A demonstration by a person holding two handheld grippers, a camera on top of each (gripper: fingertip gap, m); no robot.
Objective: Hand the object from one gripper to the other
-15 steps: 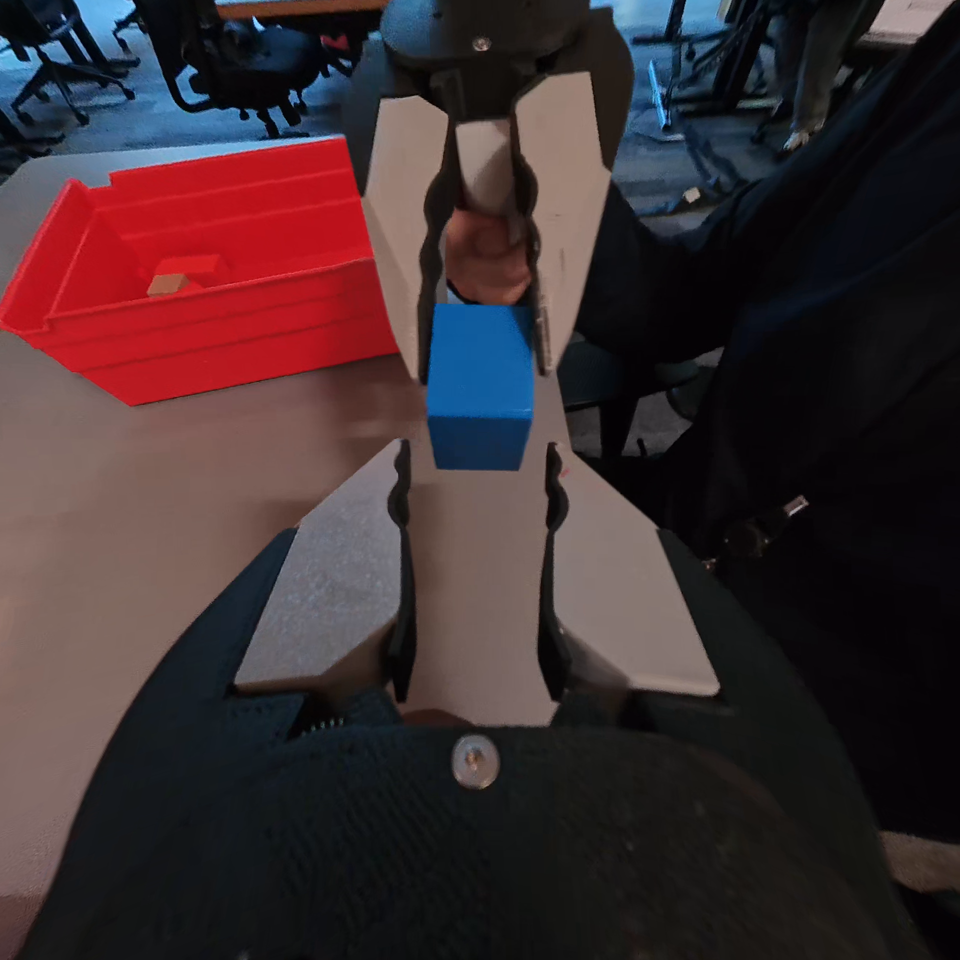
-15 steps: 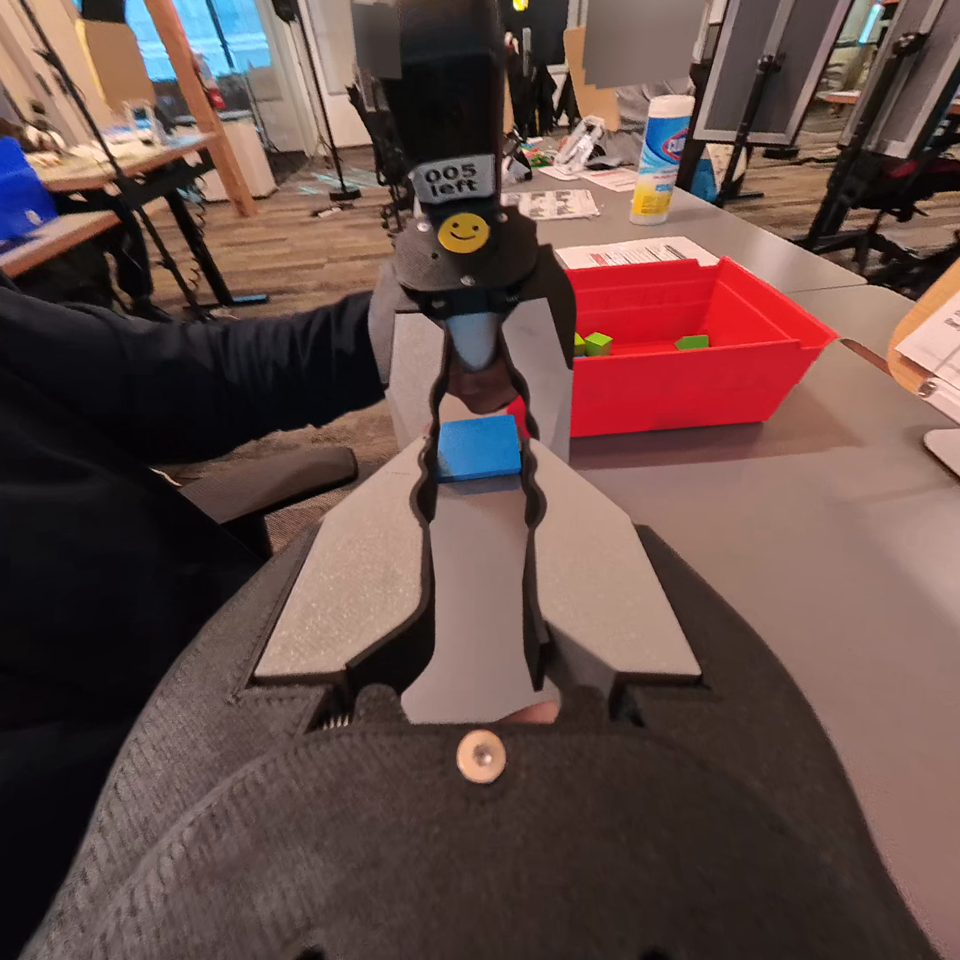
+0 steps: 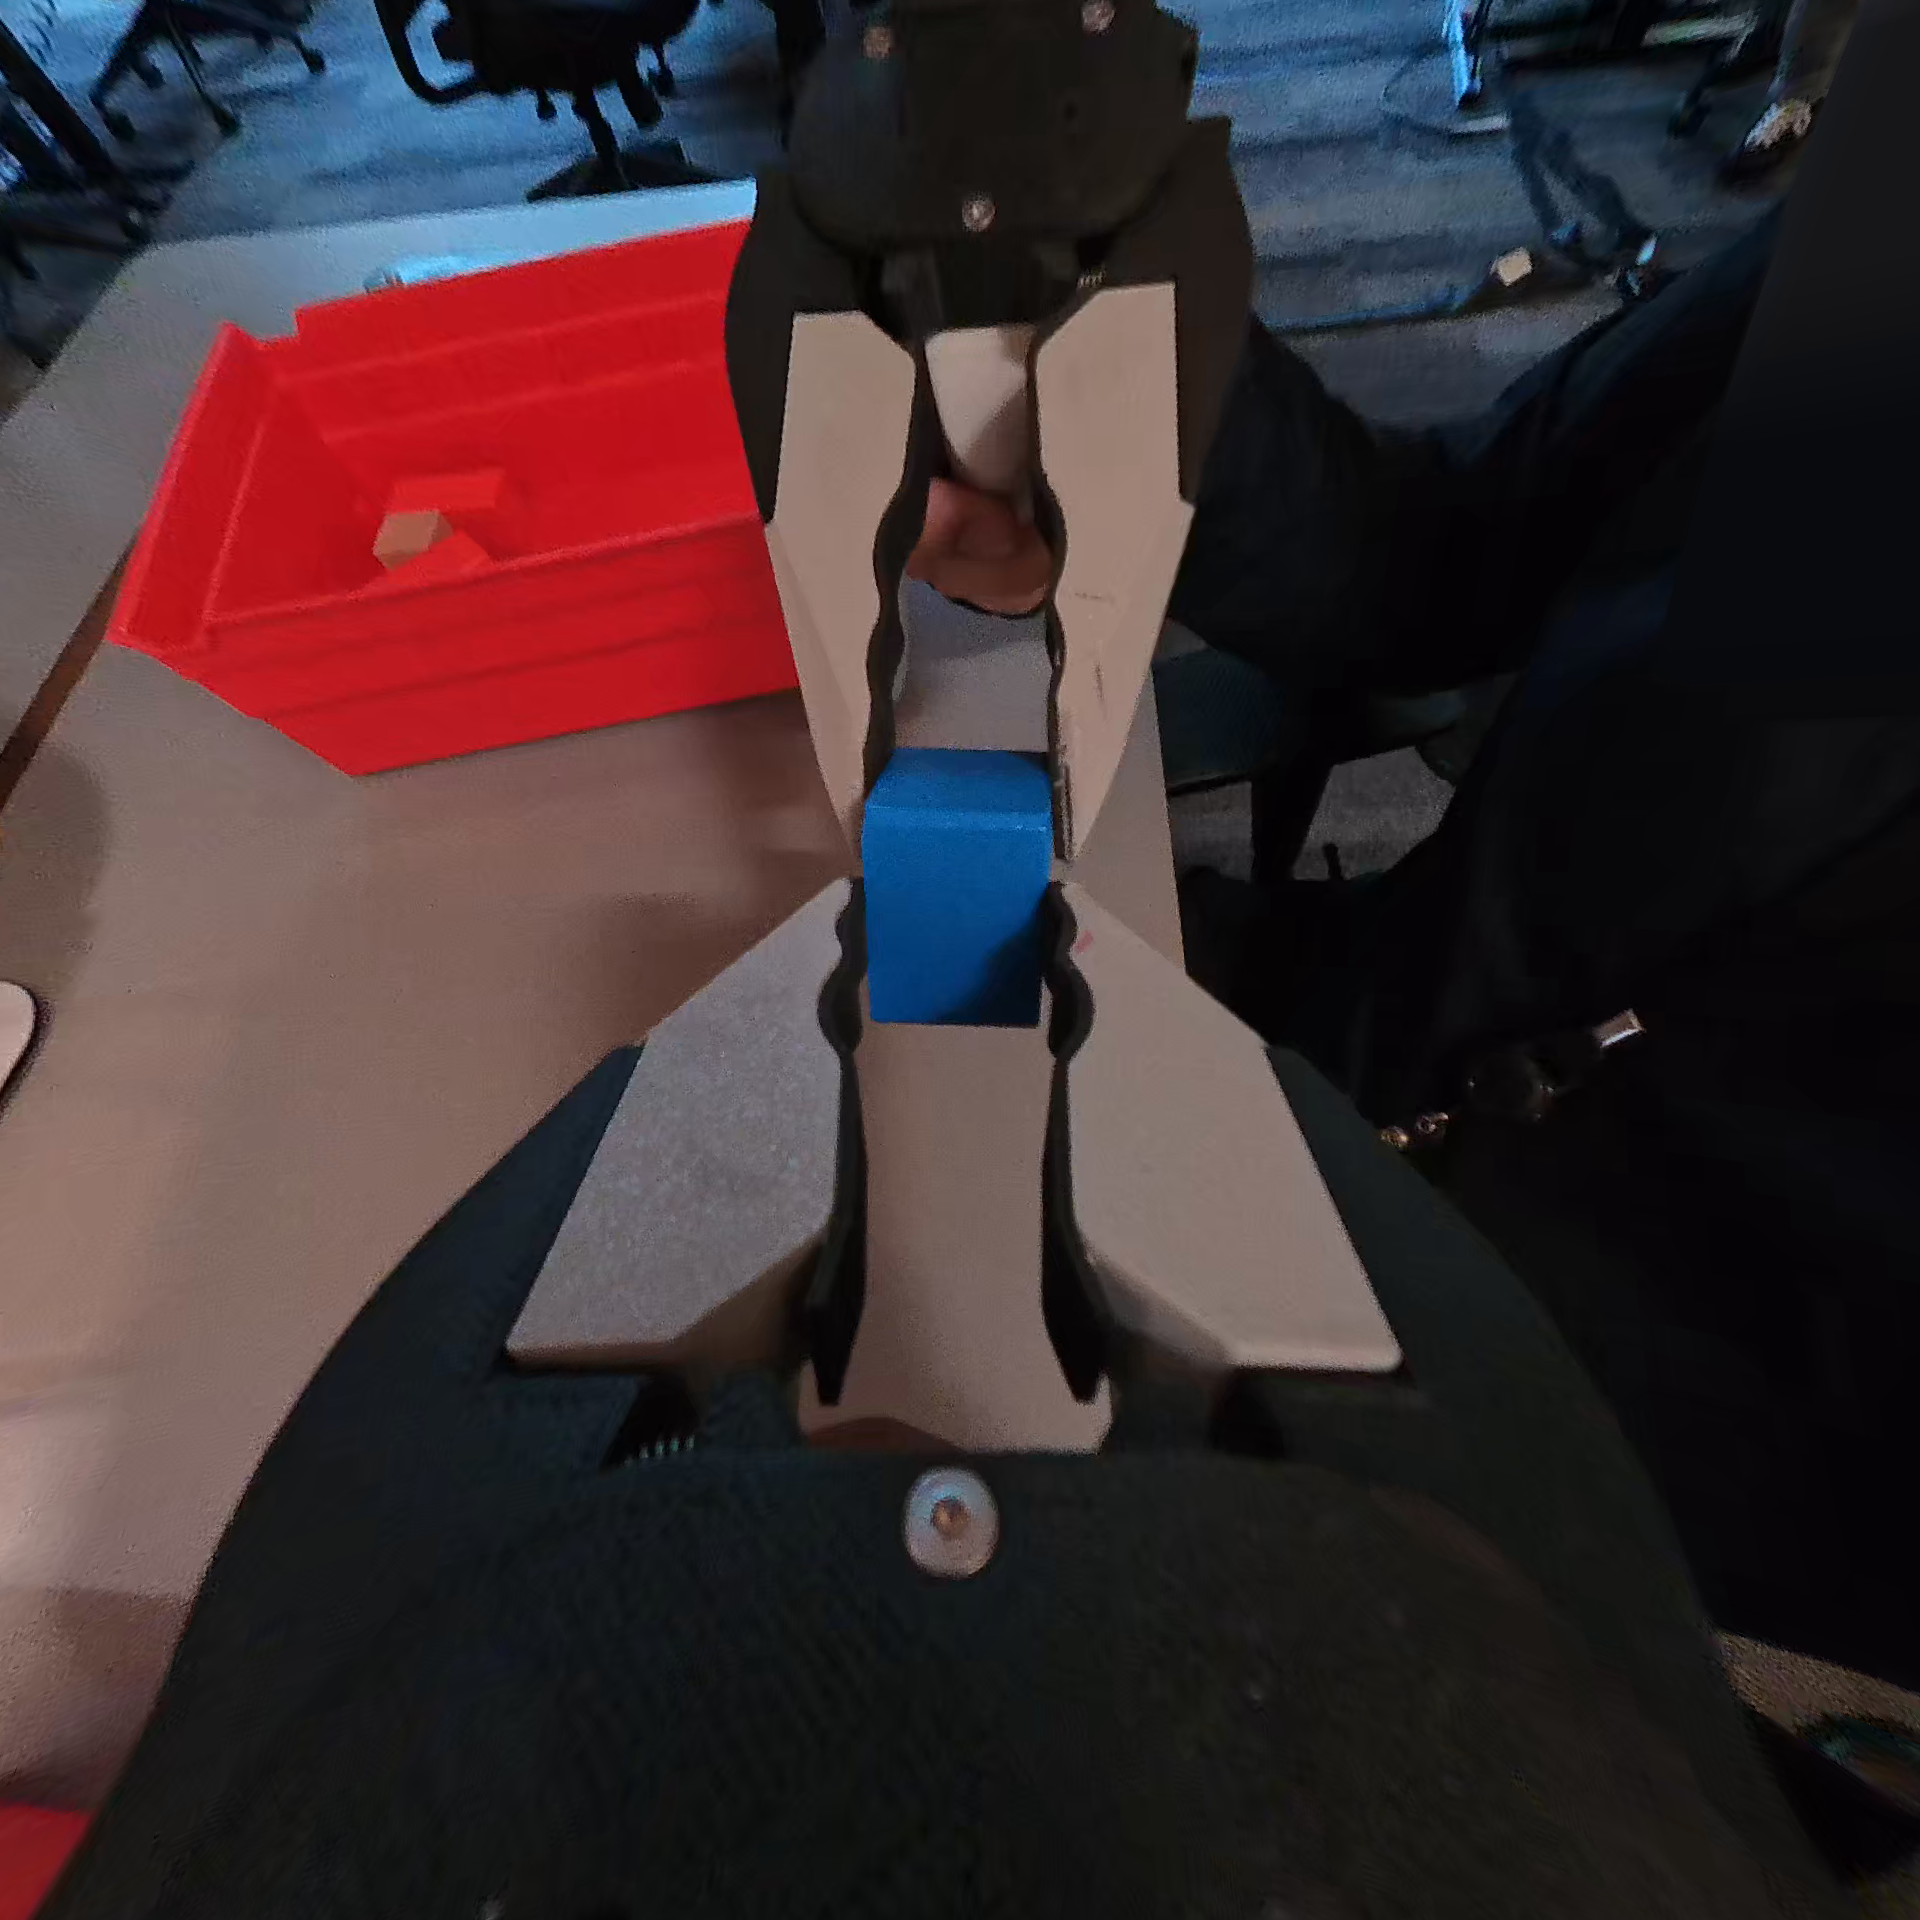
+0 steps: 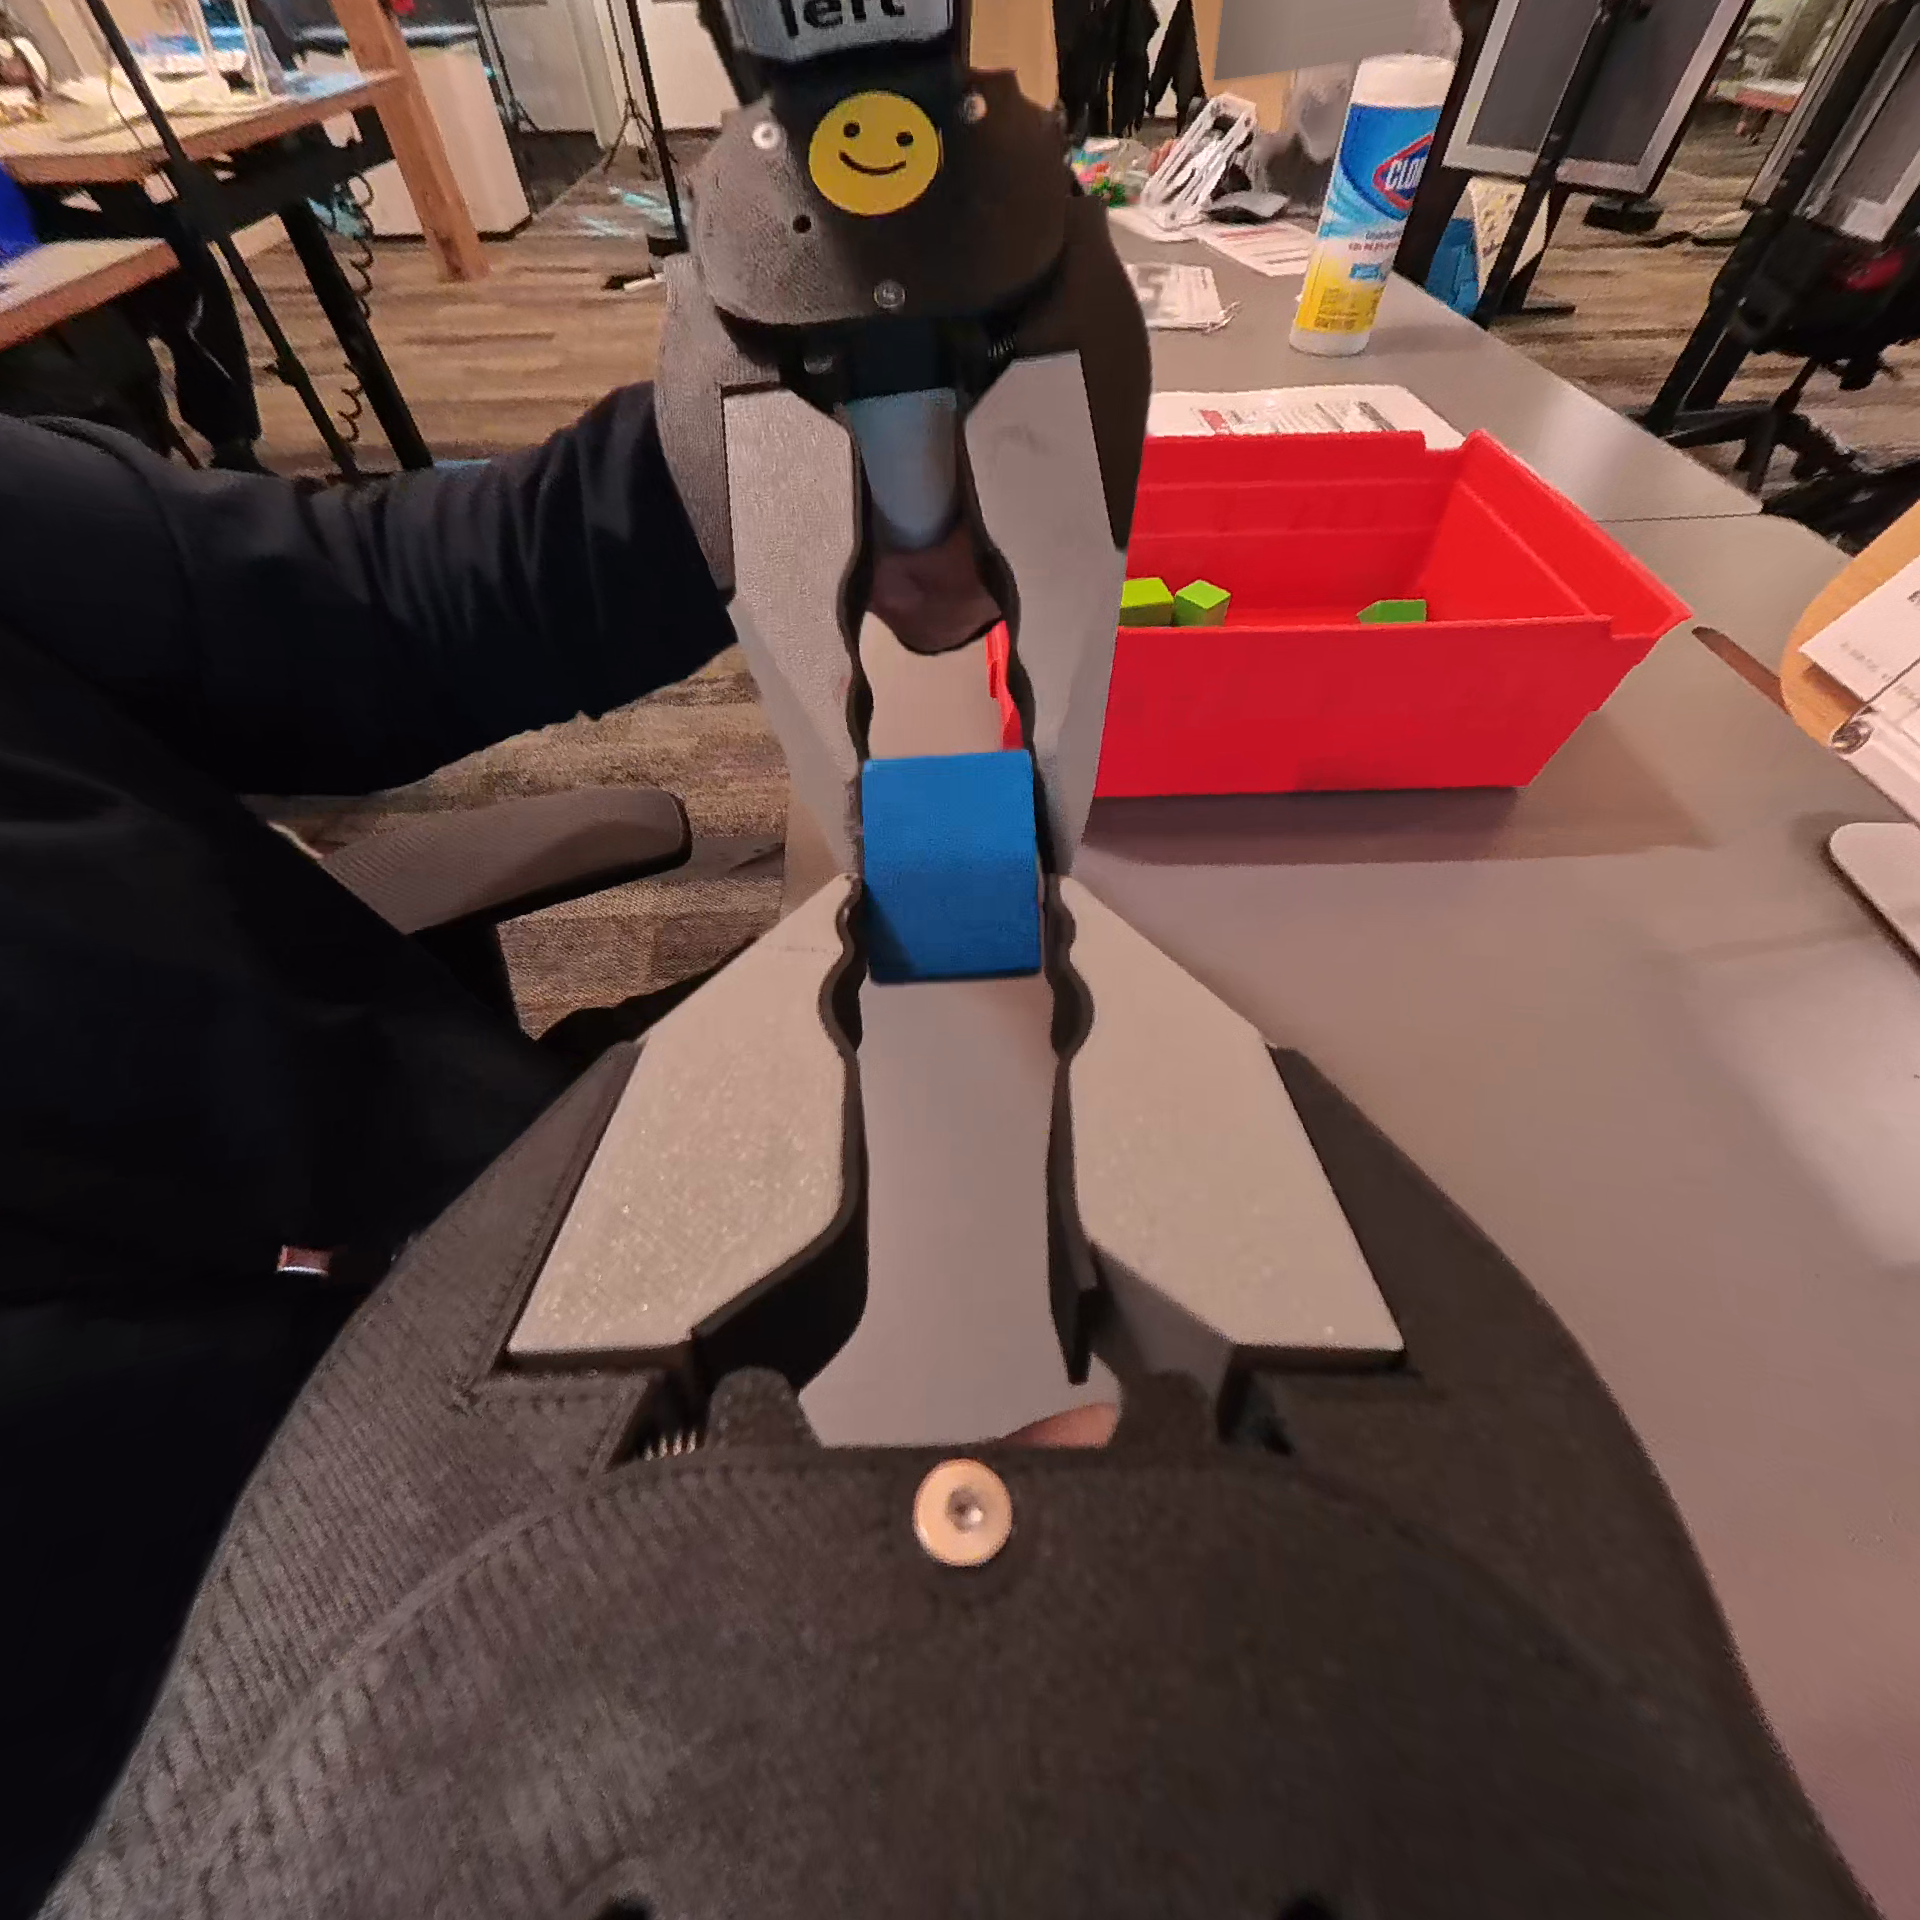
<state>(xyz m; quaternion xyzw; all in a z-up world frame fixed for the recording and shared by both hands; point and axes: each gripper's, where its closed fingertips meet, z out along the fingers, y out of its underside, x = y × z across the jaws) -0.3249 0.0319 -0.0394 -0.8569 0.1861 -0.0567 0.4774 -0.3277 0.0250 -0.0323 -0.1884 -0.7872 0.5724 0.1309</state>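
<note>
At the centre of both wrist views, the blue block (image 3: 954, 894) hangs above the table (image 3: 312, 987), pinched at once by the left gripper (image 3: 954, 935) and the right gripper (image 4: 951, 925). I'd ease one off only once the other's grip is firm.

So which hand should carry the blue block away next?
Left, probably. Half a second ago its jaws stood open near the blue block; now both the left gripper and right gripper press on it, so the right only needs to let go.
</note>
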